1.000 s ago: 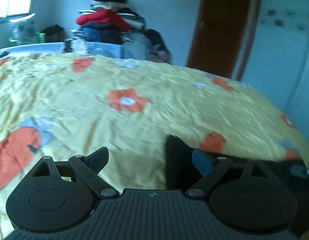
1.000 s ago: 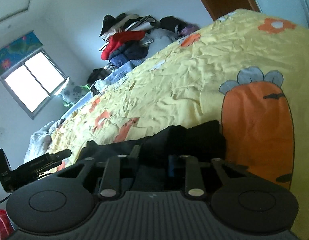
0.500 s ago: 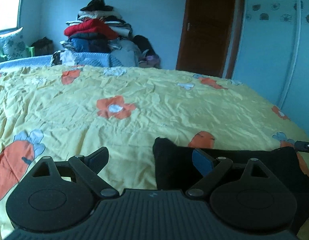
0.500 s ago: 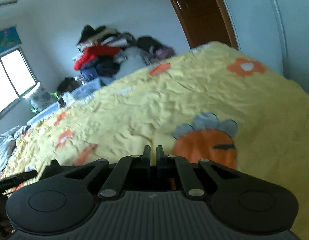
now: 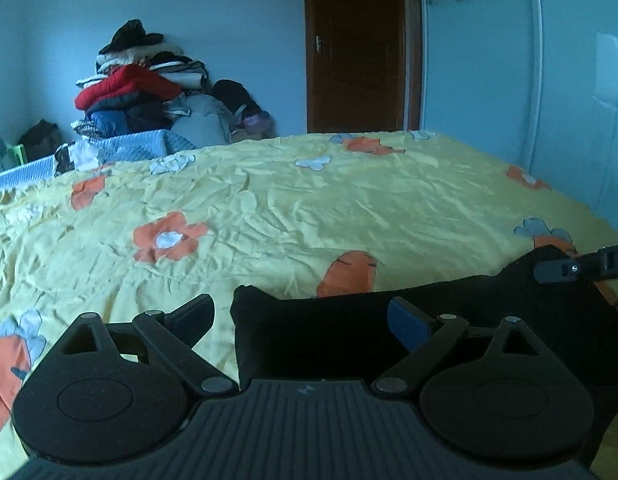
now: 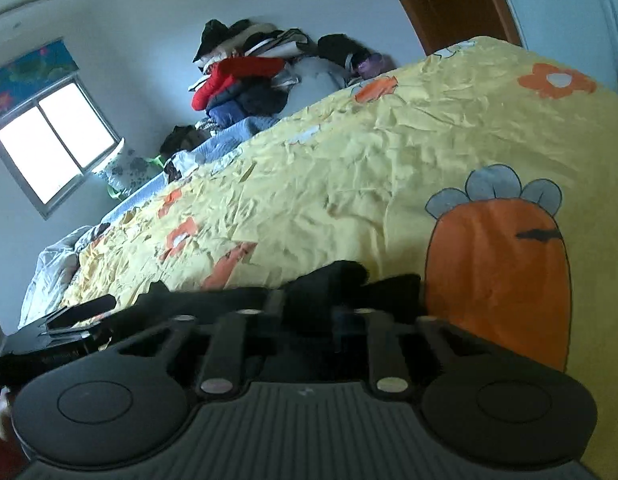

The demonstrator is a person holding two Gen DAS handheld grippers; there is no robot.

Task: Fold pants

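Black pants (image 5: pixel 349 320) lie along the near edge of a yellow bedspread with orange carrots and flowers (image 5: pixel 309 208). My left gripper (image 5: pixel 299 316) is wide open, its jaws on either side of the pants' left corner without closing on it. My right gripper (image 6: pixel 309 306) is partly closed around a raised bunch of the black pants (image 6: pixel 341 280). The right gripper's fingers also show at the right edge of the left wrist view (image 5: pixel 581 266), at the pants' far corner. The left gripper shows at the lower left of the right wrist view (image 6: pixel 77 312).
A pile of clothes (image 5: pixel 141 92) is stacked against the far wall beyond the bed. A brown door (image 5: pixel 357 44) and a white wardrobe (image 5: pixel 529 80) stand at the back right. A window (image 6: pixel 53 152) is on the left wall.
The left gripper has shifted so more of the pants lies between its open jaws. The right gripper's view swung up and back, and its jaws now sit slightly apart around bunched cloth.
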